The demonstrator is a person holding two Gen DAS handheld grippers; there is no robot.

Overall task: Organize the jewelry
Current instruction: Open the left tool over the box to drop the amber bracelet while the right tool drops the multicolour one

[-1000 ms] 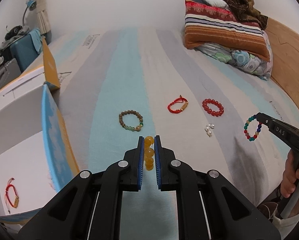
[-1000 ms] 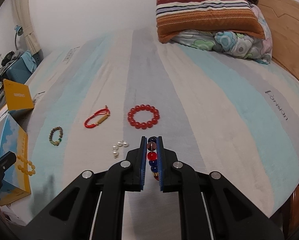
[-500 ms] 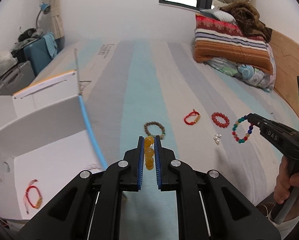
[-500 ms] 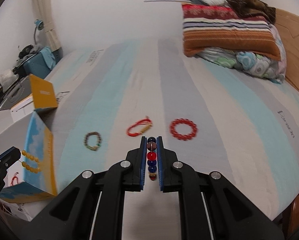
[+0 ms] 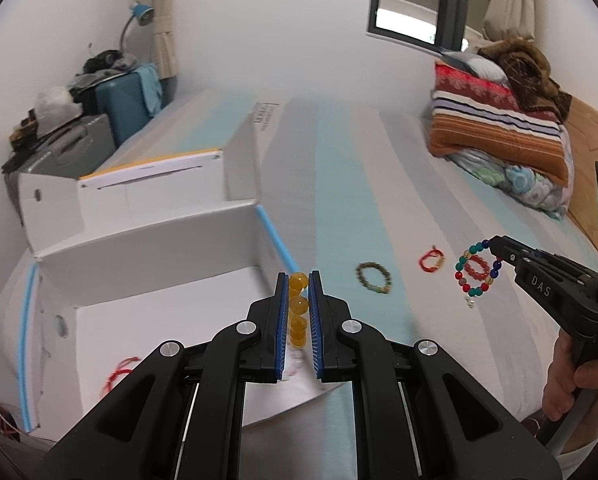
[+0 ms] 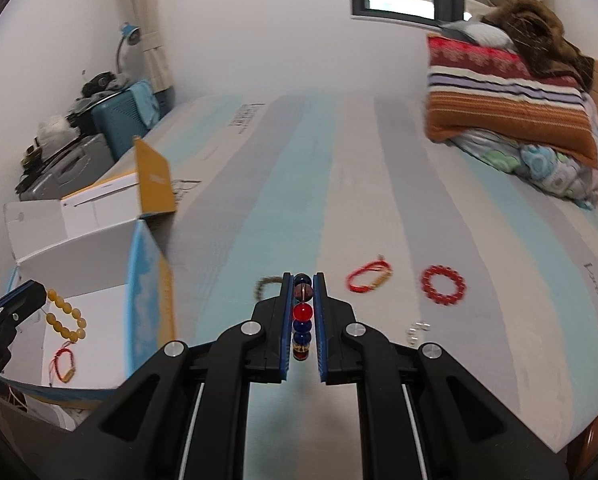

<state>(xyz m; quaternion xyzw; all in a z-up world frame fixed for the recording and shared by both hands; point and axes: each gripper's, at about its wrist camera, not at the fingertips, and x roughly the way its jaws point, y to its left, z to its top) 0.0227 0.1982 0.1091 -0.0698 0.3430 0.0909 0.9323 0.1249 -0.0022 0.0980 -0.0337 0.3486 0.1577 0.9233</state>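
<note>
My left gripper (image 5: 299,280) is shut on a yellow bead bracelet (image 5: 297,307), held above the open white box (image 5: 147,240) at the bed's left edge. From the right wrist view the same yellow bead bracelet (image 6: 65,320) dangles over the box interior. My right gripper (image 6: 303,280) is shut on a multicolour bead bracelet (image 6: 302,316), which hangs in the air to the right in the left wrist view (image 5: 477,268). A red cord bracelet (image 6: 63,364) lies inside the box. On the striped bed lie a brown bead bracelet (image 5: 374,278), a red cord bracelet (image 6: 369,278), a red bead bracelet (image 6: 443,290) and small pearls (image 6: 415,330).
The box has raised flaps, one yellow (image 6: 155,178). Folded blankets and pillows (image 5: 499,128) are piled at the bed's far right by a wooden headboard. Suitcases and clutter (image 5: 99,120) stand beyond the box on the left. A person's hand (image 5: 567,384) holds the right gripper's handle.
Both grippers have moved left and risen, each still holding its bracelet. The left one now hangs over the box interior; the jewelry on the bed has slid rightward in view.
</note>
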